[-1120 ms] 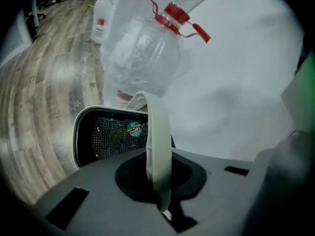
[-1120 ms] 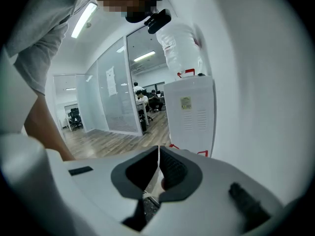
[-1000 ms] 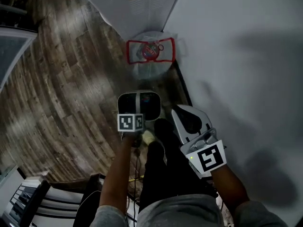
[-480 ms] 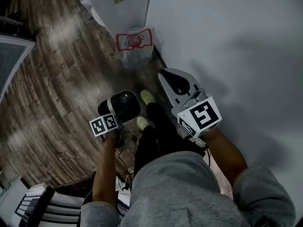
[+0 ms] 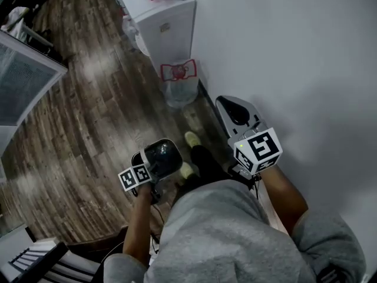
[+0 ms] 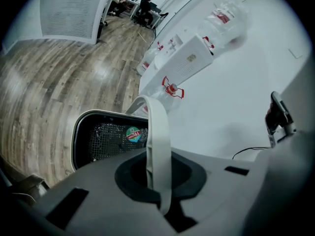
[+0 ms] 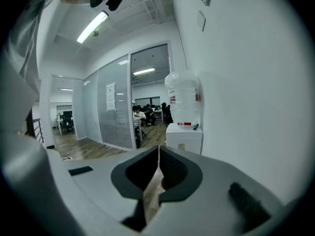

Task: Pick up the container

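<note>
The container (image 6: 106,136) is a black mesh bin with a white rim, a round sticker and a white bail handle (image 6: 158,132). In the left gripper view that handle runs straight between the jaws, and my left gripper (image 6: 158,181) is shut on it. In the head view the container (image 5: 162,157) hangs as a dark rounded shape just ahead of the left gripper (image 5: 146,170), above the wood floor. My right gripper (image 5: 237,109) is held out near the white wall; in the right gripper view its jaws (image 7: 156,173) are closed together with nothing between them.
A white water dispenser (image 5: 166,22) stands against the wall ahead, with a clear bag with red ties (image 5: 178,78) at its foot. A glass partition (image 5: 26,78) is at the left. The white wall (image 5: 294,58) runs along the right. The person's shoe (image 5: 191,138) is on the floor.
The left gripper with the container has shifted down and left in the head view. The view has tilted up, so the water dispenser now shows. The right gripper stays near the wall.
</note>
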Demonstrator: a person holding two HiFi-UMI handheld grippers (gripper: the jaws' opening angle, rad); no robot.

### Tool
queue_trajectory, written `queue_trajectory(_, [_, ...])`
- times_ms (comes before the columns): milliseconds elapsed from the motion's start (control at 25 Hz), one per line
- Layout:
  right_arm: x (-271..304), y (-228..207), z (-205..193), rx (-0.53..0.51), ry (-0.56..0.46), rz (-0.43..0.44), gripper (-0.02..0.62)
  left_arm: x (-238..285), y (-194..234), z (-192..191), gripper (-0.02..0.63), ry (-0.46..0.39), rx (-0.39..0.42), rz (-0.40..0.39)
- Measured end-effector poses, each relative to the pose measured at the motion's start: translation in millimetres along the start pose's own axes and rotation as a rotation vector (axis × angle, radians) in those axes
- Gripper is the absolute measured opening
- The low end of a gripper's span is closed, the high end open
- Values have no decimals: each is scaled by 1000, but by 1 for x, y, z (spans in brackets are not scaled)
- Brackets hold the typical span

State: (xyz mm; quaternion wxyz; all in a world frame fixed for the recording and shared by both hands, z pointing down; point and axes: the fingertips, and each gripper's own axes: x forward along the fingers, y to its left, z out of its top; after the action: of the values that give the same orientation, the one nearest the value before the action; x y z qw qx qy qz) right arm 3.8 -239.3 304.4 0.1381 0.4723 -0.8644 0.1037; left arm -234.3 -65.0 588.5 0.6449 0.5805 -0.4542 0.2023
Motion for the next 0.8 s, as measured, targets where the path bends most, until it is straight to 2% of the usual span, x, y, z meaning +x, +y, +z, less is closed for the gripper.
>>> queue_trajectory(280, [-47, 18, 17, 39, -35, -39, 28, -34, 10, -30, 17, -72, -78, -25])
queue_trajectory(800, [-96, 69, 9, -16, -59, -58, 28, -57, 62, -89, 18, -103, -130, -13])
